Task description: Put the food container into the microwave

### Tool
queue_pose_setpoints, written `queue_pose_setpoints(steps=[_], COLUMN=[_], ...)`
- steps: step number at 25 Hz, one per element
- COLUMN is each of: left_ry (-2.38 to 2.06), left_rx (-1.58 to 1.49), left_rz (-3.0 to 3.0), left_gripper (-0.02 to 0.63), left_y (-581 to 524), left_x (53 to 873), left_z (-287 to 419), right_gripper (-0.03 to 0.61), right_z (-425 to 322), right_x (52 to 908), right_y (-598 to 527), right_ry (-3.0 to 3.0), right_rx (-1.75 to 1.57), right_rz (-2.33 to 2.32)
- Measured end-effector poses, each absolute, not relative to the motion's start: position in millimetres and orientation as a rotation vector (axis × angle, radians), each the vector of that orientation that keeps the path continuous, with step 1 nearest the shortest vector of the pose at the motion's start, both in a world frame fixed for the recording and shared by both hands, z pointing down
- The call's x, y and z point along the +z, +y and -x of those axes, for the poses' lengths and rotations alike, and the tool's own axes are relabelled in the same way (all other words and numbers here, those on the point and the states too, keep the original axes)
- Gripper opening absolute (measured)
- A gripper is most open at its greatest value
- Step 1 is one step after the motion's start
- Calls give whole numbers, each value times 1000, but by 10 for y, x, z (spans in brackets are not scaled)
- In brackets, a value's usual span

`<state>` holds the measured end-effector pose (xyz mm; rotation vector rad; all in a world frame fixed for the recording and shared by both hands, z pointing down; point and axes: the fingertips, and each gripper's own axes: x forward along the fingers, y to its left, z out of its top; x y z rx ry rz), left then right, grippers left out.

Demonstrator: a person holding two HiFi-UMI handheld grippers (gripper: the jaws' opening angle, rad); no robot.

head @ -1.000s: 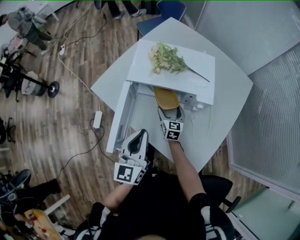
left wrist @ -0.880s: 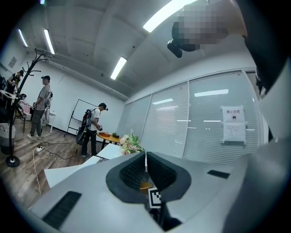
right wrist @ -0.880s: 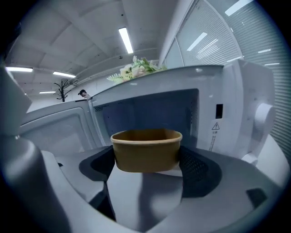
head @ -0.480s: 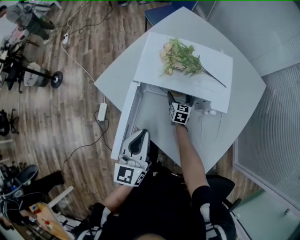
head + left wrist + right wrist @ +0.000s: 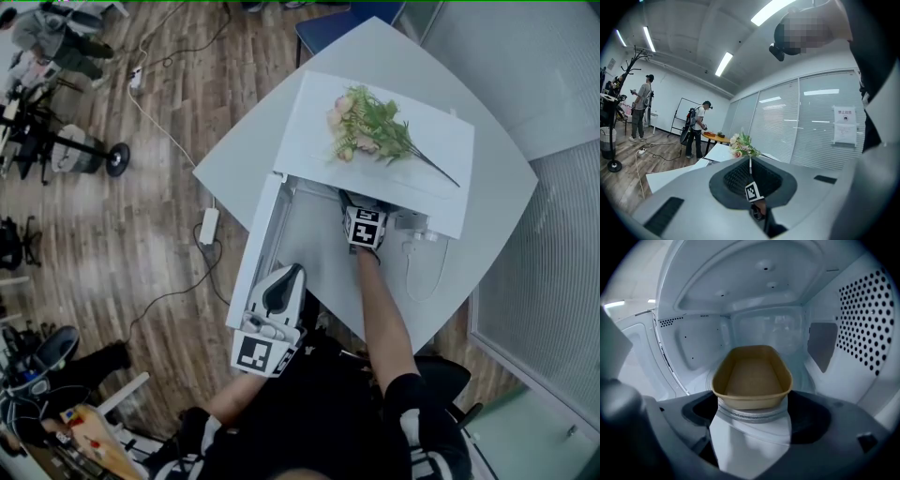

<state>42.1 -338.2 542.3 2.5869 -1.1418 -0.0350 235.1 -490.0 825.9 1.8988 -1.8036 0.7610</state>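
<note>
A tan oval food container (image 5: 752,373) sits inside the white microwave cavity (image 5: 693,348), and my right gripper (image 5: 752,406) is shut on its near rim. Whether it rests on the cavity floor I cannot tell. In the head view the right gripper (image 5: 364,228) reaches into the open front of the microwave (image 5: 427,150), whose top hides the container. The microwave door (image 5: 258,248) swings out to the left. My left gripper (image 5: 272,309) is held close to the body beside the door, jaws together and holding nothing.
Artificial flowers (image 5: 375,131) lie on the microwave's top. A white cable (image 5: 412,272) loops on the white table (image 5: 497,216) to the right. A power strip (image 5: 208,225) and cords lie on the wood floor. People (image 5: 696,129) stand far off.
My right gripper has moved forward with the container, from the microwave's opening to deep inside the cavity; the container is now hidden in the head view. The left gripper has barely moved.
</note>
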Motion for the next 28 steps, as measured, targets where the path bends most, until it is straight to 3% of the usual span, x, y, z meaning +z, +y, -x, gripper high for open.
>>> queue_pose_setpoints(steps=[4,11,12,14,20,23,28], left_ry=[-1145,-1149,-1153,-1167,-1202,-1209,-1200], left_rx=[-46,-111,-122,-139,-148,-122,-111], left_rz=[-2620,-2679,-2684,-2687,-2687,-2690,-2710], left_gripper=[31,31,31,31,31,31,31], left_y=[-3344,-2817,-2685,-2390,-1470,-1179,-962], left_x=[5349,4988,4931,4836,4688,4688,4626], left_z=[-414,-371,-353,-302,-145,-67,54], right_gripper=[485,468,428,265,71,33,23], right_z=[-2348,-2060,-2042,-2016,-1949,-1884,-1676], right_x=[8264,7511,7313,6901,5941,5682,5360], right_y=[-4818,-3717,-3489,-3021,-1742,-1286,-785], right_ry=[-1800,-1905,-1919,-1960,-2107,-2132,-2200], right_rx=[772,683,652,607,575,463,410], right_rz=[-1880,-1907,-1935,-1994,-2072,-2059,-2052])
